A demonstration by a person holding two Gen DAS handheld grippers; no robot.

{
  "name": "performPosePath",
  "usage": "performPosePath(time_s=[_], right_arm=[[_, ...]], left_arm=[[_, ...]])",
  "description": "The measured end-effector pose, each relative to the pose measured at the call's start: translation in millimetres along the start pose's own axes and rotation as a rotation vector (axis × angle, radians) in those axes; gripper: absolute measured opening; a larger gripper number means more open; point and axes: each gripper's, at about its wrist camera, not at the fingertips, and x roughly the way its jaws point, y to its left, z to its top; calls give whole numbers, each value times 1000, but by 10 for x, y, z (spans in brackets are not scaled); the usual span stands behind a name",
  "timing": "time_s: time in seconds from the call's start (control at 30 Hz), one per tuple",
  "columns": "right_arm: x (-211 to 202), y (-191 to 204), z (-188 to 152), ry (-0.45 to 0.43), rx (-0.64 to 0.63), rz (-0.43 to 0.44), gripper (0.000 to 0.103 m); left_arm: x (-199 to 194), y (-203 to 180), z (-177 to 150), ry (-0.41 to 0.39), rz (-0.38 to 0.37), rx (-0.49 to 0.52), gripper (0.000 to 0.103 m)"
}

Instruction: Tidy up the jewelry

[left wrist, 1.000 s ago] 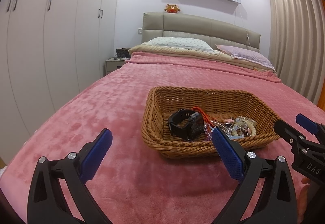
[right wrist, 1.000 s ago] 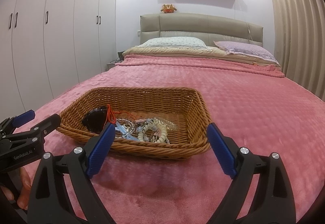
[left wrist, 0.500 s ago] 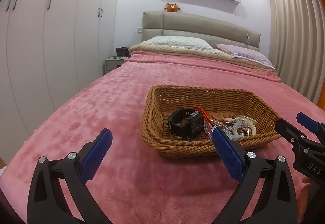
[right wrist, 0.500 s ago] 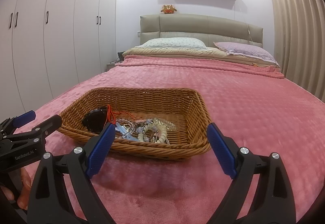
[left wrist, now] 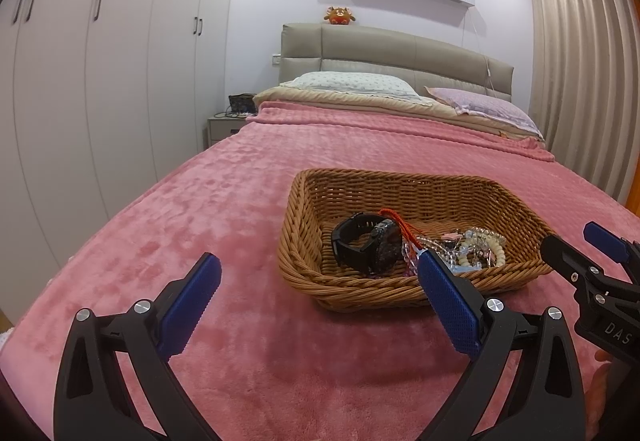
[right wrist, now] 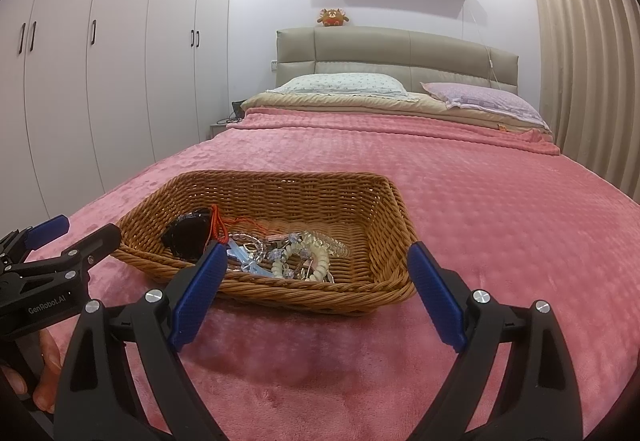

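Change since earlier: almost nothing has moved; we see the basket sit very slightly lower in the left wrist view than a second ago, and both tools keep their spread.
Left gripper (left wrist: 316, 301): we hold it low over the blanket, its two blue-padded fingers (left wrist: 190, 305) wide apart and empty, the basket just beyond the right-hand pad.
Right gripper (right wrist: 316, 293): also low and near the basket's front edge, its two fingers (right wrist: 436, 297) spread wide with nothing between them; it shows at the right edge of the left wrist view.
Basket (left wrist: 304, 241): one shallow wicker tray on the pink blanket (left wrist: 200, 209), upright, roughly mid-bed and between the two tools.
Watch (left wrist: 360, 247): one black wristwatch, lying at the left end of the basket floor.
Red cord (left wrist: 400, 225): one, draped over the watch and running toward the beads.
Beaded pieces (right wrist: 304, 257): a tangled heap to the right of the watch; we count at least one cream bead bracelet (left wrist: 486, 255) and some clear and pale blue beads, though the exact number cannot be told.
Pillows: two at the head of the bed, one white-patterned (right wrist: 340, 85), one lilac (right wrist: 484, 101).
Plush toy (left wrist: 339, 15): one, on top of the headboard.
Wardrobe (left wrist: 100, 81): white doors along the left wall.
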Motion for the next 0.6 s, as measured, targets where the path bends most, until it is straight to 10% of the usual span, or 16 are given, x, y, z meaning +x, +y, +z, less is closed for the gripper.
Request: performPosePath(time_s=[0.6], right_arm=[[11,2,-2,2,3,2,90]], left_arm=[[-40,-31,17,-19,1,24,96]])
